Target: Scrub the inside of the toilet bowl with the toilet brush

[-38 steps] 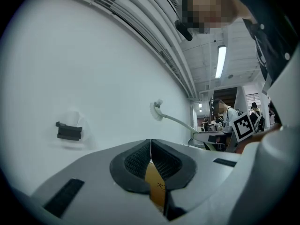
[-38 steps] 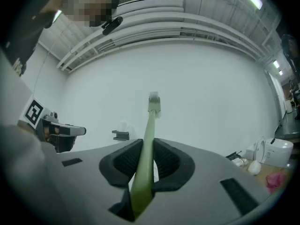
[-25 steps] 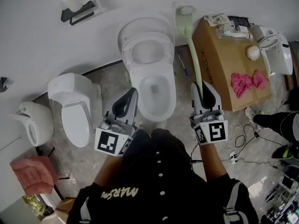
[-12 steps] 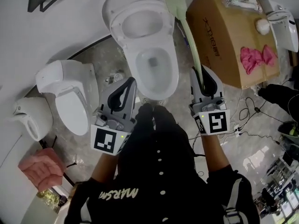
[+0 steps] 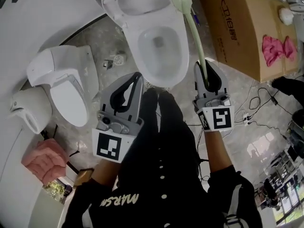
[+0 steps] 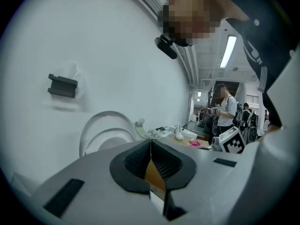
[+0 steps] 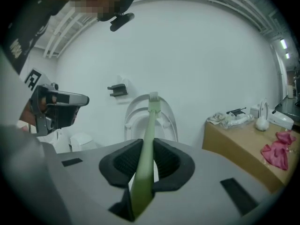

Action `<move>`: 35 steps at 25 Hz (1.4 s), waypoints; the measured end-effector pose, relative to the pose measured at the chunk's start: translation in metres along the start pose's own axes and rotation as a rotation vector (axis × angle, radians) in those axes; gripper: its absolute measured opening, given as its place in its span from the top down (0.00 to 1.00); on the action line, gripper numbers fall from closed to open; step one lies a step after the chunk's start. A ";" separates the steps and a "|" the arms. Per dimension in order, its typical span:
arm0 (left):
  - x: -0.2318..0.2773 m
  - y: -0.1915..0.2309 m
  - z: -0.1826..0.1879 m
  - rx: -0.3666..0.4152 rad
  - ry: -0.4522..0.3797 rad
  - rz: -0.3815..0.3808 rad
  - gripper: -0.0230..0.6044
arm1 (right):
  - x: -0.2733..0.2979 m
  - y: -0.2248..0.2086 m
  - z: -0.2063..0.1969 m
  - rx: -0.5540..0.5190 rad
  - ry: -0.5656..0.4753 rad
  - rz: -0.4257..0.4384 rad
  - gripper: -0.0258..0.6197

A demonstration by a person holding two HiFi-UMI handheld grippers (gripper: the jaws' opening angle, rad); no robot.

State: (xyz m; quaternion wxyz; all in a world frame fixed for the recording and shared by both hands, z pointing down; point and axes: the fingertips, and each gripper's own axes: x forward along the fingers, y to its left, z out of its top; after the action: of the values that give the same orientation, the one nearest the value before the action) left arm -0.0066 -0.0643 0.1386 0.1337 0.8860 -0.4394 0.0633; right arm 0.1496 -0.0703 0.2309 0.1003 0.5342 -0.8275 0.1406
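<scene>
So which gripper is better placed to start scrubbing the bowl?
Right. The right gripper is shut on the toilet brush handle, which points toward the open toilet bowl just ahead. The left gripper is shut with nothing between its jaws and holds no tool.

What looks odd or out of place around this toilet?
A second toilet, lid shut, stands close beside the open toilet, which is unusual. Cables trail over the floor, and pink cloths lie on a cardboard box. Nothing looks spilled or broken.
</scene>
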 end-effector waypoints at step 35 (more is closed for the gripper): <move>0.048 0.031 -0.212 -0.067 0.058 -0.008 0.92 | 0.079 0.007 -0.347 -0.014 0.430 0.041 0.83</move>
State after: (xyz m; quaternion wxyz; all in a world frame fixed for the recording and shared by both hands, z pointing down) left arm -0.0015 -0.0565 0.3578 0.1762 0.8806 -0.4337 0.0738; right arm 0.1164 -0.0175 0.5810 0.2753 0.4741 -0.7987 0.2478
